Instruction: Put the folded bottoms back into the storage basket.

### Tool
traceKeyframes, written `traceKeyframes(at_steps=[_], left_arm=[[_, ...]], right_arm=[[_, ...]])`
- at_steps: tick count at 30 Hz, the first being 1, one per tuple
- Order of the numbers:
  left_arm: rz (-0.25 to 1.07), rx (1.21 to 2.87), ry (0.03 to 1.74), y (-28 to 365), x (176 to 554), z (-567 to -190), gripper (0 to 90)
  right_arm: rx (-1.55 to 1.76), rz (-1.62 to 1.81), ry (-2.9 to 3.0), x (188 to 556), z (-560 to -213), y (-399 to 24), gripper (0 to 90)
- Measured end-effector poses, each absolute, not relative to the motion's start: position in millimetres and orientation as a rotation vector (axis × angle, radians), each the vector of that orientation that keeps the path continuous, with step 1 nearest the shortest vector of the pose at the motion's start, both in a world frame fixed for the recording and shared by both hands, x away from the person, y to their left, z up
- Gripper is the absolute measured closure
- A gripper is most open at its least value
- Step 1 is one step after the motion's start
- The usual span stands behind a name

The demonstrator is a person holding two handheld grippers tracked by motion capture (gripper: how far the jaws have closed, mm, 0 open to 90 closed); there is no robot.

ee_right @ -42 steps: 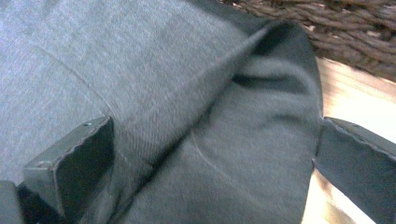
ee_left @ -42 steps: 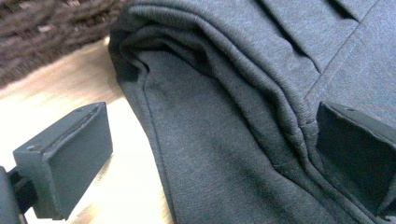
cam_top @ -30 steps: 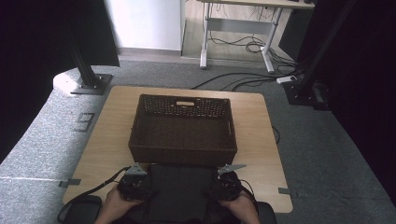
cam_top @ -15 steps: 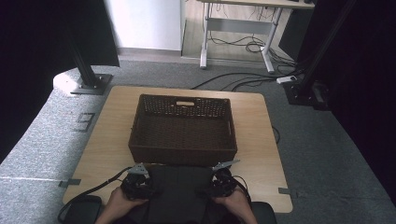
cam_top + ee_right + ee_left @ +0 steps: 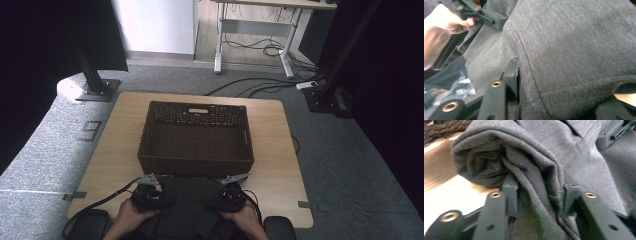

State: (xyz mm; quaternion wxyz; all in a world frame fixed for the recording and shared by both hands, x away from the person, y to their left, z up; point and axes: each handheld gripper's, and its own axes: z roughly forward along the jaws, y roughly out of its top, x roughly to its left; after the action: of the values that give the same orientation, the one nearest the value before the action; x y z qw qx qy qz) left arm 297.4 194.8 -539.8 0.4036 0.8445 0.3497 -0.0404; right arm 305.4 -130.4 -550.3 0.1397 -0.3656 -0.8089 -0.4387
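Observation:
A dark grey folded garment [image 5: 190,200] lies at the near edge of the wooden table [image 5: 280,165], just in front of a brown wicker basket [image 5: 196,165]. My left gripper [image 5: 150,192] grips its left end and my right gripper [image 5: 231,192] its right end. In the left gripper view the jaws [image 5: 540,192] have just been closing and pinch a thick fold of the garment [image 5: 531,152]. In the right gripper view the jaws [image 5: 560,90] have likewise been closing on the garment [image 5: 574,37]; one pad presses the cloth and the other is hidden under it.
The basket is empty and takes up the middle of the table. A black cable [image 5: 100,202] trails off the left gripper over the near edge. Dark pads [image 5: 90,222] sit low at both near corners. Stand bases and cables lie on the floor behind.
Both pairs of jaws have closed in on the garment's ends. The right gripper has shifted a little to the left, toward the garment. The left hand has kept its place.

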Motion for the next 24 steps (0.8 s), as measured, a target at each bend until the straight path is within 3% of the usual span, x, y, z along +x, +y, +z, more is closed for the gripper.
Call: traceKeyframes(at_steps=[5, 24], left_arm=[[-0.084, 2.116, 0.843, 196, 294, -537, 67.2], [-0.04, 1.999, 0.708, 209, 292, -502, 68.7]], right_arm=[[-1.024, -1.325, -2.406, 297, -544, -130, 60.1], [-0.894, -1.555, -2.582, 278, -510, -128, 67.6]])
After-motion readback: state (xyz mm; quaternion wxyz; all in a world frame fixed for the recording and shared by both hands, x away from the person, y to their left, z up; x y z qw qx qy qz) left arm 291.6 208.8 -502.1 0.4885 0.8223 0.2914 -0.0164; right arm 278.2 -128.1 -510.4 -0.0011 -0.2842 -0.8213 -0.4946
